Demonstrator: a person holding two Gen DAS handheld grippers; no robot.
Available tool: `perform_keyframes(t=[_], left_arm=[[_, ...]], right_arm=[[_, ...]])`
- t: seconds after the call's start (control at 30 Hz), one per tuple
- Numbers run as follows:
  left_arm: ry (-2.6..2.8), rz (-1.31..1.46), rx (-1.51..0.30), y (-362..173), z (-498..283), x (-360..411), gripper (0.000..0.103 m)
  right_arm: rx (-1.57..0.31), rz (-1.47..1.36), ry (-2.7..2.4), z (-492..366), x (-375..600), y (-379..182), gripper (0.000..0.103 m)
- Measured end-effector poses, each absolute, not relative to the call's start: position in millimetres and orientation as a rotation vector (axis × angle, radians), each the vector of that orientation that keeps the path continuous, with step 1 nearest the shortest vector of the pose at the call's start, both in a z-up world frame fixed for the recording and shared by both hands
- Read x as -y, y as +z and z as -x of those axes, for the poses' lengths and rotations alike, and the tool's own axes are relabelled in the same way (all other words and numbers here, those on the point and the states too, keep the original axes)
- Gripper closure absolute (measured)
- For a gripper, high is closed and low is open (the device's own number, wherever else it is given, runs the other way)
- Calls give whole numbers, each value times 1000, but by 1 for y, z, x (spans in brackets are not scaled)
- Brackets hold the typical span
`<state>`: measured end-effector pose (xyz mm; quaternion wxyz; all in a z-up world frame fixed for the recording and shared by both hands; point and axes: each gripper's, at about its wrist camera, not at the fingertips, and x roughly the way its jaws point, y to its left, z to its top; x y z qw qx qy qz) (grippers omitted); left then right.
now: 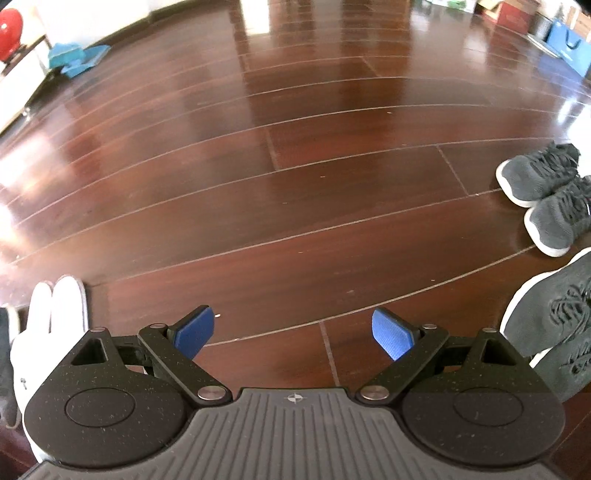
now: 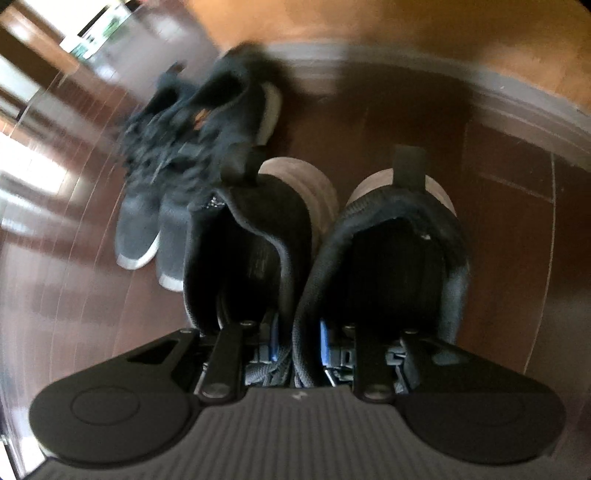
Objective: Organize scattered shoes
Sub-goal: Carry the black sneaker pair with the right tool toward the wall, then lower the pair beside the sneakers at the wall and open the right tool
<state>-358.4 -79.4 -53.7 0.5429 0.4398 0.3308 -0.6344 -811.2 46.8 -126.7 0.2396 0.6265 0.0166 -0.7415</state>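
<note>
Left-wrist view: the left gripper [image 1: 293,334] is hovering over the dark wooden floor [image 1: 295,184] with its blue pads [image 1: 392,334] spread wide apart and nothing between them. A pair of grey sneakers [image 1: 546,195] is lying side by side at the right edge, toes pointing left; a second grey pair [image 1: 546,325] is showing nearer the camera, partly cut off. A white slipper pair [image 1: 55,314] is resting at lower left. Far off, a blue bag [image 1: 569,48] and cardboard boxes [image 1: 509,11] are standing by the wall; their contents cannot be made out.

Right-wrist view (blurred): the right gripper [image 2: 299,341] is pinching together the inner collars of two dark sneakers [image 2: 321,251], one finger inside each shoe opening. Another grey pair [image 2: 184,173] is lying just beside them on the left.
</note>
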Motion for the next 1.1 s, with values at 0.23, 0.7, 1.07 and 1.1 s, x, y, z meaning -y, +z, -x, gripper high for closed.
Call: perform_keyframes(t=[0.23,0.7,1.07,1.1], left_arm=[[-1516,-1075,-776,-68,383,77,8],[-1483,-1102,-778,-81,384,65,7],[-1425,-1071,-826,-77,353,69,7],[-1423,-1069,-828,-77,348,69,7]], right_arm=[[37,-1726,-2085,865,-37,-135,80],[34,-1734,-2170,901,-43,-144,79],[-73,-1685,-2235,884,-38,-119,52],[-94,-1673,-2242,880,-38,-113,51]])
